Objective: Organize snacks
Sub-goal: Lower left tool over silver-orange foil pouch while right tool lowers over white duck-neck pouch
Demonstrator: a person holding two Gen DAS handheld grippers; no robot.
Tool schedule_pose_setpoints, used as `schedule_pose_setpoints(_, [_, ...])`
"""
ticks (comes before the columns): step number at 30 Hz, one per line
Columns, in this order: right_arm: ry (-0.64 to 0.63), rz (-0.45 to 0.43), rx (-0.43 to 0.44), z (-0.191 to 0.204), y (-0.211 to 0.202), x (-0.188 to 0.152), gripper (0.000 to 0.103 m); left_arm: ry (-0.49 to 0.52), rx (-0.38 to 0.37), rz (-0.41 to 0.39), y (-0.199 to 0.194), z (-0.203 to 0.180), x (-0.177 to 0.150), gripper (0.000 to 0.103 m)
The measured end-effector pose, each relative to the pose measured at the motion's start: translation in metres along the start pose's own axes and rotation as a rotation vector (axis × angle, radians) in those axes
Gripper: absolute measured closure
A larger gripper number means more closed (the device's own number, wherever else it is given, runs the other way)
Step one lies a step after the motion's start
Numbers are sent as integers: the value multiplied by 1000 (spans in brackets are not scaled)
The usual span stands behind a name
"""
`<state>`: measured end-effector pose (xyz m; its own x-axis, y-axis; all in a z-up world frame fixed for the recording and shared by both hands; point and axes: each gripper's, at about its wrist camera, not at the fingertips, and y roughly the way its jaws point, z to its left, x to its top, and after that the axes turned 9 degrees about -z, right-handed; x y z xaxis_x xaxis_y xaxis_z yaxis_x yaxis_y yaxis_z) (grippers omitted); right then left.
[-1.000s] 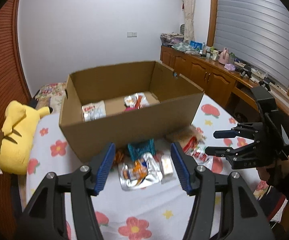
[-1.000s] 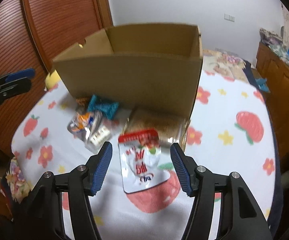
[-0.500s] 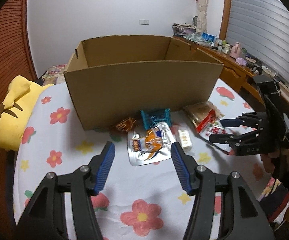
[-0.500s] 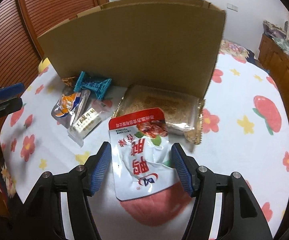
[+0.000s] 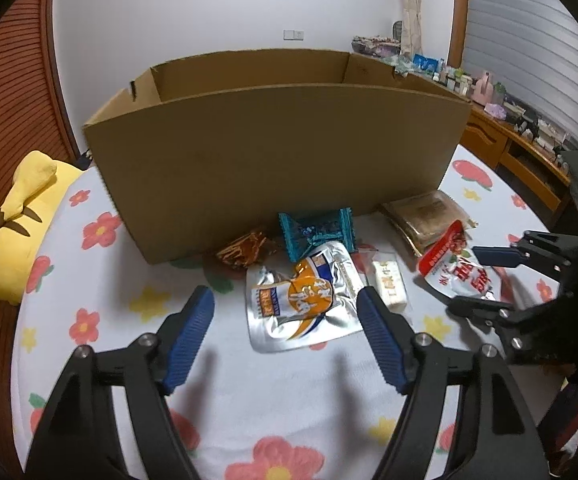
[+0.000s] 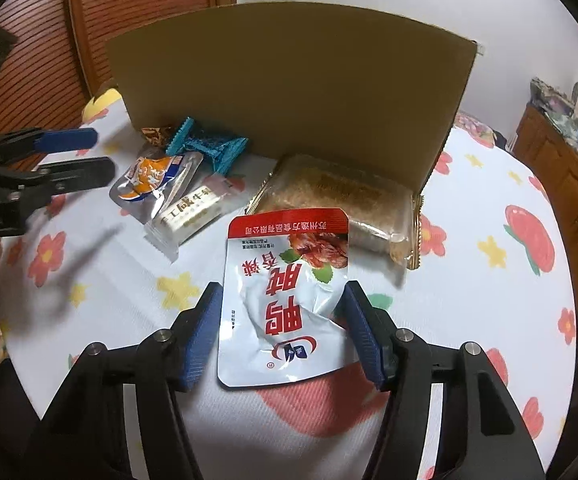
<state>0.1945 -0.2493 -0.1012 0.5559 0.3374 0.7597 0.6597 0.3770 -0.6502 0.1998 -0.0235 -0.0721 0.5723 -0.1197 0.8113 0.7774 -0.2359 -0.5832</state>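
A large open cardboard box (image 5: 273, 152) (image 6: 289, 92) stands on the flowered cloth, and loose snacks lie in front of it. My left gripper (image 5: 285, 308) (image 6: 89, 156) hovers low over a silver-and-orange pouch (image 5: 301, 304) (image 6: 153, 176). Its jaws are opening, the pouch lies between them, and the pads do not touch it. My right gripper (image 6: 283, 296) (image 5: 465, 276) straddles a red-and-white pouch (image 6: 285, 300) (image 5: 453, 268). Its jaws are closing slightly, with the pads at the pouch's edges and no firm press visible.
A teal wrapper (image 5: 317, 230), an orange-brown wrapper (image 5: 243, 250), a small white bar (image 5: 389, 284) and a brown cake pack (image 6: 341, 196) lie by the box's front wall. A yellow plush toy (image 5: 21, 216) sits at the left edge, and a wooden cabinet (image 5: 509, 144) stands at the right.
Both grippers have sunk toward the snacks, so the box's inside is out of sight. The left jaws stand wider. The red-and-white pouch now lies between the right fingers.
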Motion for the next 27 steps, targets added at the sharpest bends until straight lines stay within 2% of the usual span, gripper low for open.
schedule_pose_setpoints(9, [1, 1, 1, -4, -1, -3, 40, -51, -4, 51, 36, -5, 10, 29])
schedule_pose_setpoints(15, [-1, 2, -1, -3, -1, -1, 40, -54, 34, 90, 55, -14, 11, 28])
schedule_pose_setpoints(21, [-4, 6, -1, -3, -1, -1, 40, -29, 43, 95, 60, -24, 12, 20])
schedule_pose_setpoints(24, [-3, 6, -1, -3, -1, -1, 40, -3, 41, 104, 59, -29, 9, 20])
schedule_pose_setpoints(27, [-5, 8, -2, -3, -1, -1, 40, -20, 23, 110, 57, -28, 9, 20])
